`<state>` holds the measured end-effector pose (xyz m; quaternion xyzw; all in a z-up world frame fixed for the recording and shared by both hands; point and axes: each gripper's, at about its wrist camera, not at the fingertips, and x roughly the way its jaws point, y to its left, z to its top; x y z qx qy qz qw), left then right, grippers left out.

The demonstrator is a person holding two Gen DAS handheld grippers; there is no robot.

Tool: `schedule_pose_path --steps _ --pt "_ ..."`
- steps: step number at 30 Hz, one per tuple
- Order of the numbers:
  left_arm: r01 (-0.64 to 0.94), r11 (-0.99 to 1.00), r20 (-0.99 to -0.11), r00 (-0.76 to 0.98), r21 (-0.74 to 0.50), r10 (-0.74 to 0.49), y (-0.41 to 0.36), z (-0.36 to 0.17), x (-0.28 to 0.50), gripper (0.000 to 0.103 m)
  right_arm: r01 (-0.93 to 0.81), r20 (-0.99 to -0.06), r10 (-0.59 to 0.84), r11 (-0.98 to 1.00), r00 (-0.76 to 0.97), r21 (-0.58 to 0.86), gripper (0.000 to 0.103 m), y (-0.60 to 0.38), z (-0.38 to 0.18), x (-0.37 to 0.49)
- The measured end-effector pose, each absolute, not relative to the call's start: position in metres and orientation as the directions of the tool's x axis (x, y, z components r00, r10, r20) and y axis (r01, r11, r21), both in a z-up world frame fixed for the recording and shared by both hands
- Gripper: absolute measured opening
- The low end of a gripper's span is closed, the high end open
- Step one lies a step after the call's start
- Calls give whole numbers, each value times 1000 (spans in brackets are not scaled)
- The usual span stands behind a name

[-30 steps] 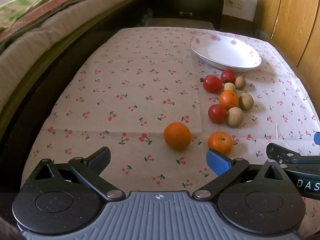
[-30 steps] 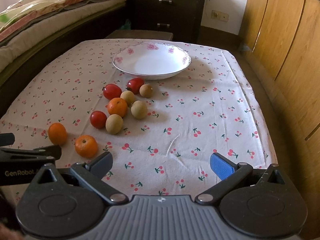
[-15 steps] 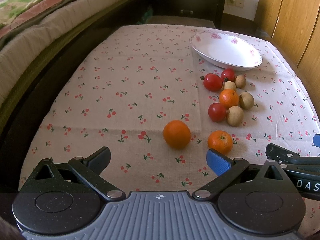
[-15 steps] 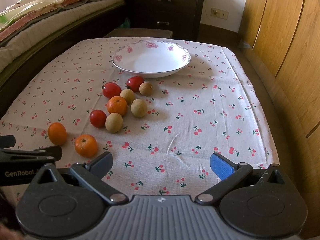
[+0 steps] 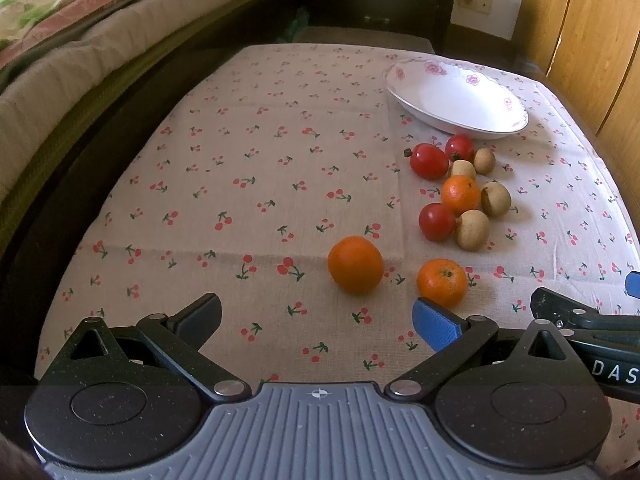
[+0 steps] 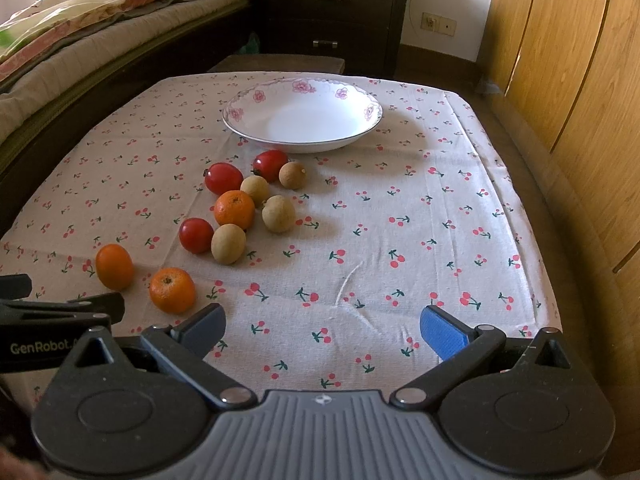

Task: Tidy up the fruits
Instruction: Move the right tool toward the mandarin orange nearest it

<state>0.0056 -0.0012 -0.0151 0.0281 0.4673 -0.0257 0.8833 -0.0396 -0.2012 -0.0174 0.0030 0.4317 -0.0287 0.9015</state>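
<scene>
**A:** How are the two grippers seen?

**B:** The left gripper (image 5: 316,318) is shown at the bottom of its frame with its jaws spread wide apart and nothing held. The right gripper (image 6: 322,330) is likewise seen spread apart and empty, low in its own frame.

**A:** Where is the fruit found?

**B:** On a cream tablecloth printed with red cherries (image 6: 420,216). Just beyond the left gripper, a smooth round orange (image 5: 355,265) and a dimpled orange tangerine (image 5: 442,282) are placed near each other. Further up, right of centre, a cluster of red tomatoes (image 5: 429,161), tan round longans (image 5: 473,229) and a third orange fruit (image 5: 460,195) is gathered. A white shallow bowl with pink flowers (image 6: 360,96) is seen beyond the cluster, empty.
</scene>
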Motion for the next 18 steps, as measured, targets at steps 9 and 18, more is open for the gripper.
schedule_pose_path --steps 9,18 --pt "67 997 -833 554 23 -18 0 -17 7 102 55 -784 -49 998 619 -20 103 -198 -19 -38" --pt "56 998 -842 540 11 -21 9 -23 9 101 32 -789 -36 999 613 -20 103 -191 -23 -33"
